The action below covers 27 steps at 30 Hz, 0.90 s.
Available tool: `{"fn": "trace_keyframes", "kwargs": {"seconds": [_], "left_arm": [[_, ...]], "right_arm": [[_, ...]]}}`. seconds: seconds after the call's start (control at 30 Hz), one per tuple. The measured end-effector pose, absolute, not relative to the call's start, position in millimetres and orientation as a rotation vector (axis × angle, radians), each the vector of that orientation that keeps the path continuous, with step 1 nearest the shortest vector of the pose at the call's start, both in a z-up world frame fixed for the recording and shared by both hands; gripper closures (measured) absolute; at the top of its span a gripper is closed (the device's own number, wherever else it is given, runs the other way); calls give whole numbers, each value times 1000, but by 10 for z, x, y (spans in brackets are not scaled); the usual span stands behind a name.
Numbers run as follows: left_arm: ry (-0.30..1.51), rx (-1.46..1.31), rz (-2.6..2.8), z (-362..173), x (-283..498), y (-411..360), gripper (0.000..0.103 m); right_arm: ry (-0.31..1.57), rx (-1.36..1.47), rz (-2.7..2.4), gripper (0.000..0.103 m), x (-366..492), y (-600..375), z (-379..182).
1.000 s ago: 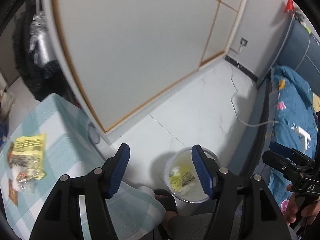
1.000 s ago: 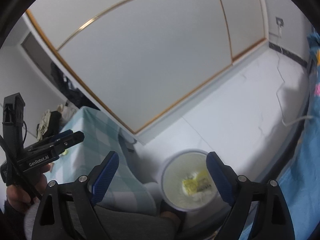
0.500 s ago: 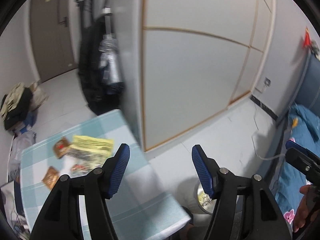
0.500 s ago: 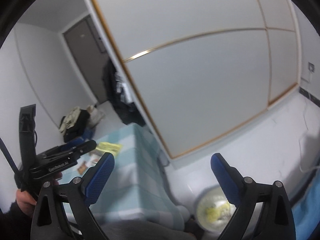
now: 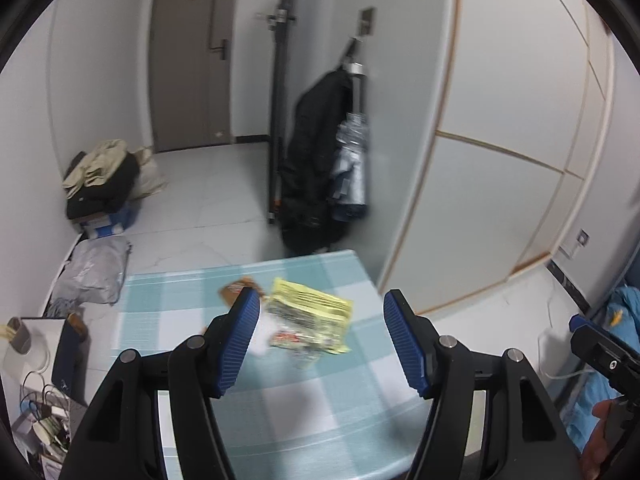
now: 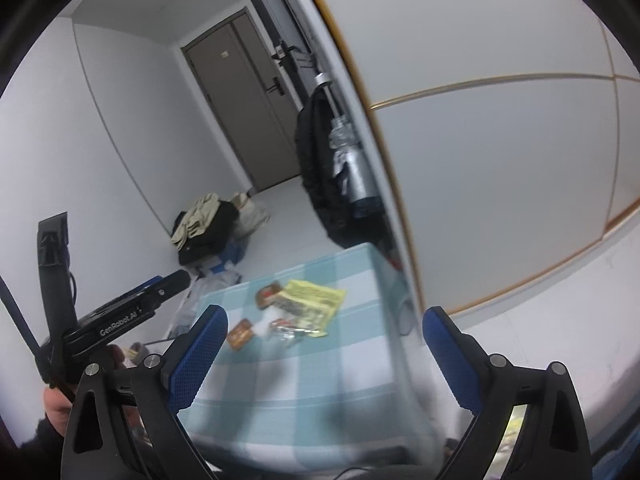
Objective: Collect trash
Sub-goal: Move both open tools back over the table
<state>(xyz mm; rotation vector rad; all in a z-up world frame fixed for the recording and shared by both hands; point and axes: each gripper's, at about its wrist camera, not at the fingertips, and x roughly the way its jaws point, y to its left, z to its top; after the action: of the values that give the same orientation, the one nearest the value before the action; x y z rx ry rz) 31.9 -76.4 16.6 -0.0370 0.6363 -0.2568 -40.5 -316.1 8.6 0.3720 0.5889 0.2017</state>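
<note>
A yellow snack wrapper [image 5: 308,318] lies crumpled on the table with the teal checked cloth [image 5: 320,408], toward its far side. Small brown packets [image 6: 240,332] and clear plastic scraps lie beside it. My left gripper [image 5: 322,344] hovers above the near half of the table, open and empty, with the wrapper showing beyond its blue fingers [image 5: 240,340]. My right gripper [image 6: 324,356] is open wide, empty, above the table's near edge. It points at the yellow wrapper [image 6: 312,298]. The left gripper [image 6: 128,312] shows at the left of the right wrist view, held by a hand.
A white wardrobe with gold trim [image 5: 500,180] rises just right of the table. A black coat [image 5: 316,152] hangs at its corner. Piled clothes [image 5: 100,176] and grey bags [image 5: 92,268] lie on the floor at left, before a dark door [image 5: 188,56]. A blue bed [image 5: 624,312] is at right.
Both views swung up from the white bin on the floor to the table and the room beyond. The wrappers came to the centre. The right jaws spread a little wider.
</note>
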Motion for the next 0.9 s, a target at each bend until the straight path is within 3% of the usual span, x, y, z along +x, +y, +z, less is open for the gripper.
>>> {"fn": "trace_keyframes", "kwargs": {"seconds": [0.6,0.9], "left_arm": [[689,-125,-71,-173,679,234,42],[762,-207,-55,-262,891,595,42]], "right_arm": [[641,318,349,4,423,-2213,-91],[759,255,394,4,1191,-1787,-418]]}}
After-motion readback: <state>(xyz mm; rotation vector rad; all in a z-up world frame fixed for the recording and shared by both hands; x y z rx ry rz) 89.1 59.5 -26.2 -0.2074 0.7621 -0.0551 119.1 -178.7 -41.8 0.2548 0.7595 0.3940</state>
